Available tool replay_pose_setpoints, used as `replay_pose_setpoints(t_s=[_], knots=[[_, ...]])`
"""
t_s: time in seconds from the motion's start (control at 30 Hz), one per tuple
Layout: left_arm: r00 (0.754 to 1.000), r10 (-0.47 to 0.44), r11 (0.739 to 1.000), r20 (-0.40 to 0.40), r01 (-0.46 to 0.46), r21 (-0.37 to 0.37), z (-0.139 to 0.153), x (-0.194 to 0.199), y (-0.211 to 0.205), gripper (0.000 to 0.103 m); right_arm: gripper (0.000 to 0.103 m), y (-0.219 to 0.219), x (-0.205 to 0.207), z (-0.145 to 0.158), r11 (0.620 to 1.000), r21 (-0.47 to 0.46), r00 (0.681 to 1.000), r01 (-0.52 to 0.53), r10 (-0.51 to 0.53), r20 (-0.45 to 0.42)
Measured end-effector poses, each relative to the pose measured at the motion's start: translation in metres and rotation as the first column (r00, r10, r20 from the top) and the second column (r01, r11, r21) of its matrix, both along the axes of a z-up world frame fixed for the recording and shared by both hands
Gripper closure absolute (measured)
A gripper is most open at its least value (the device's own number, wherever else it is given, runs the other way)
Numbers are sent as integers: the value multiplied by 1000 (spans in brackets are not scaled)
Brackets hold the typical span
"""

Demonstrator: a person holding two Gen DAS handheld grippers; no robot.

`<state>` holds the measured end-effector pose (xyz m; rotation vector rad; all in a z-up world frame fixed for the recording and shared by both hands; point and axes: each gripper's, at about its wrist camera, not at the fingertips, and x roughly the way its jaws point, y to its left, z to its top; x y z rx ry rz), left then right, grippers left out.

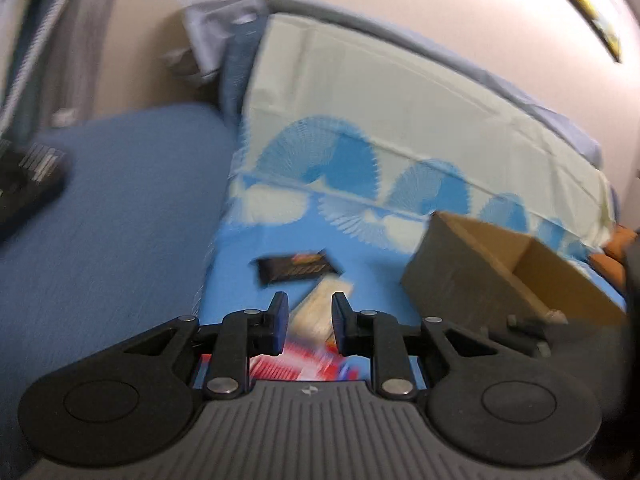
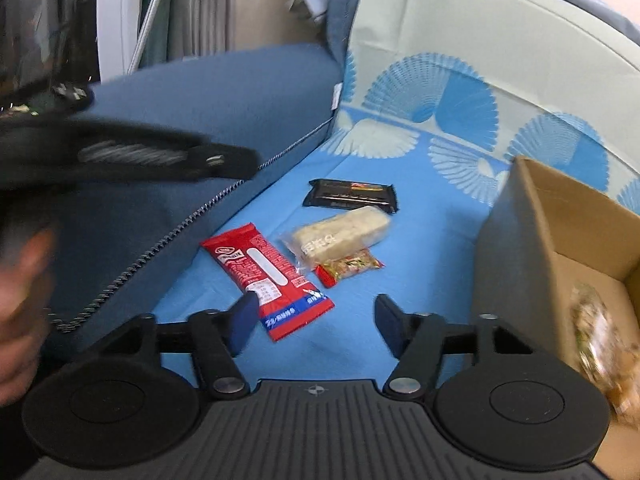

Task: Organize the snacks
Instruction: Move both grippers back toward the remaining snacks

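Several snacks lie on a blue patterned sheet: a red wafer pack, a pale clear-wrapped bar, a small red-edged packet under it, and a black bar. A cardboard box stands at the right with a blurred wrapped snack inside. My right gripper is open and empty just above the red pack's near end. In the blurred left wrist view, my left gripper is open, hovering over the pale bar and red pack, with the black bar beyond and the box to the right.
A dark blue cushion with a zipper borders the sheet on the left. The left gripper's body and a hand blur across the right wrist view. Pillows and a wall stand behind.
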<state>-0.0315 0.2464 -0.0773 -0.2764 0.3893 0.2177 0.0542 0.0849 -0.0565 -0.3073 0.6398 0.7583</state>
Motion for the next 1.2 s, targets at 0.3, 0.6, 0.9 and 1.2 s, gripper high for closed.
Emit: replay_pose_setpoints(t_s=[0.3,0.6,0.9,1.2], knots=[[999,19,1000,50,-19,-7,5,-4,6,74,22,68,34,-43,984,-108,990,-140,139,-17],[996,23,1000,91,-24,12,10,-15,1,55,93,62,39,-46,974,-71,972,-214,206,-114],[998,61,998,32,-62,24,18,-13,-5,55,103,37,18,-18,977,-100,980,-186,177,-94],[913,396,832,99,-402,382,143,-35,-17,8,27,61,39,-39,987,-74,989,-141,137,-56]])
